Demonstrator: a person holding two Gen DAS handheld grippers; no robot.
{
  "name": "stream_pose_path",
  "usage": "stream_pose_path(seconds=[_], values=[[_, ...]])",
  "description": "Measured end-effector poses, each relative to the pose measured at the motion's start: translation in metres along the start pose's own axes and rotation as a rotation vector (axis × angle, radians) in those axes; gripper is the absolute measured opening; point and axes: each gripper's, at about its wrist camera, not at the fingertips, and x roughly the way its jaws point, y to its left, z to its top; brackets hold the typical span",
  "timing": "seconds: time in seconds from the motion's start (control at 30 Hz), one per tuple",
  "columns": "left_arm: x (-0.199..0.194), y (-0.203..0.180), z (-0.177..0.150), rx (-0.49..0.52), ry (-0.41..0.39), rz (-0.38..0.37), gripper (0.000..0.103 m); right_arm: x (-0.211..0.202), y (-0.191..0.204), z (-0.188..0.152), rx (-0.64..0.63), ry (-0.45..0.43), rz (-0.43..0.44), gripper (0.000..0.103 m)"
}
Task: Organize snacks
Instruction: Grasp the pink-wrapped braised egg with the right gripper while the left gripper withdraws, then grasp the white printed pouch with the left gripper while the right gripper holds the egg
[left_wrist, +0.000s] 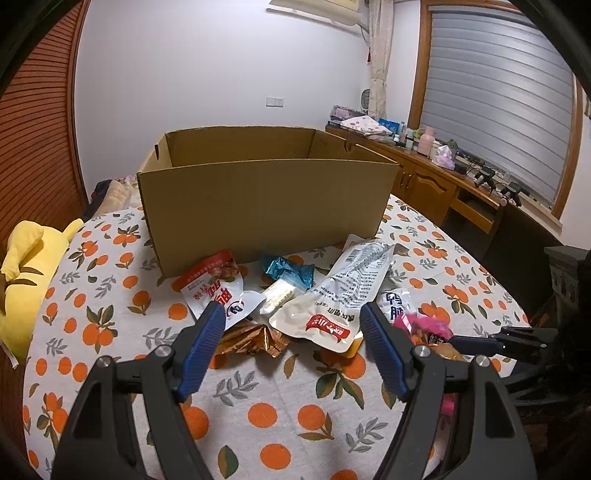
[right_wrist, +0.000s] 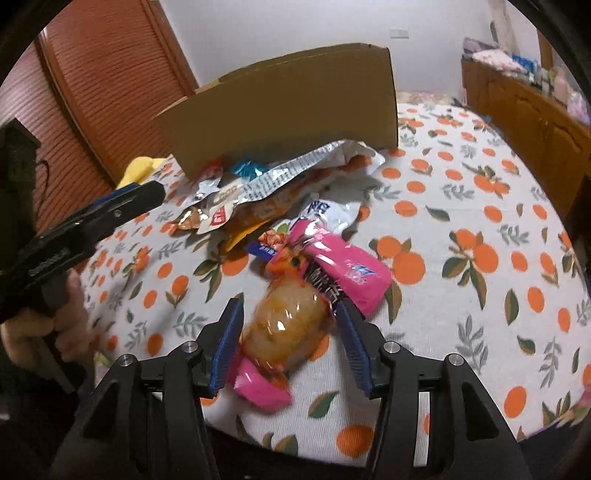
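Right tool (right_wrist: 289, 334) is spread, jaws straddling the orange snack pack (right_wrist: 284, 328) at 6 o'clock of the pile, not yet pinching. Left tool (left_wrist: 293, 349) hangs spread near the white pouch (left_wrist: 340, 295); the cardboard box (left_wrist: 266, 199) sits at 12 o'clock. Risk: the slick wrapper slips, or the overlapping pink pack (right_wrist: 343, 266) drags along.

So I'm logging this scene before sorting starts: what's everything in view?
cardboard box: 1, brown, open, on the table behind the snacks
tablecloth: 1, white with oranges
long white pouch: 1, centre of the pile
red-and-white pouch: 1, left of the pile
blue wrapper: 1, by the box
clear orange snack pack: 1, between the right gripper's fingers
pink packet: 1, beside it
yellow plush: 1, table's left edge
left gripper: open
right gripper: open
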Motion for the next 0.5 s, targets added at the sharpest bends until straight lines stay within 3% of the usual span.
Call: stream_pose_path(seconds=[0.2, 0.5], values=[[0.017, -0.011, 0.01, 0.053, 0.022, -0.027, 0.076, 0.011, -0.001, -0.002, -0.069, 0.0, -0.079, 0.058], [0.064, -0.038, 0.03, 0.17, 0.144, -0.137, 0.075, 0.004, -0.013, -0.005, -0.116, -0.002, -0.076, 0.047]])
